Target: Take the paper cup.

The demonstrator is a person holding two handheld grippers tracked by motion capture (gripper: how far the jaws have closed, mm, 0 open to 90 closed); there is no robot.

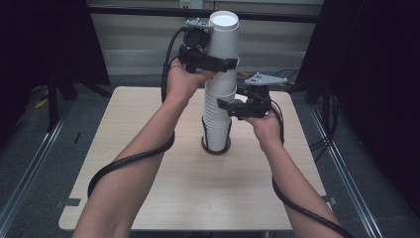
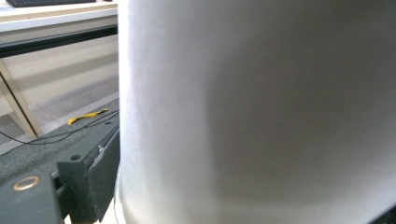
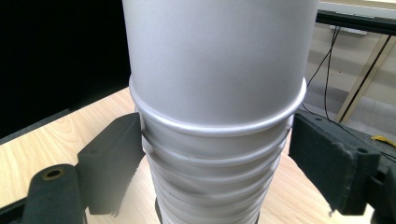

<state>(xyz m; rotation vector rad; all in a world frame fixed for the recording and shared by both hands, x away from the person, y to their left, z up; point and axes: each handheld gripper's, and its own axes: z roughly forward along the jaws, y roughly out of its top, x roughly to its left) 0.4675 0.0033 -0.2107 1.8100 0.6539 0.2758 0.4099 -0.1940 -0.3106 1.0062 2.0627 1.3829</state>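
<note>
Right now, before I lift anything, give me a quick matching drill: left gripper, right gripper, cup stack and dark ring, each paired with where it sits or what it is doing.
Things:
1. left gripper
2. right gripper
3. cup stack
4. dark ring

Places or states:
A. on the table, around the stack's foot
B. clamped on the top cup
C. standing upright at the table's middle
D. jaws around the stack, lower down

Pairs: 1-B, 2-D, 3-C, 4-A

Place: looks like a lab to us
Clues: we see floor rails [image 1: 29,168], black curtains [image 1: 44,39], loose cables [image 1: 319,141], plain wooden table [image 1: 148,208]
</note>
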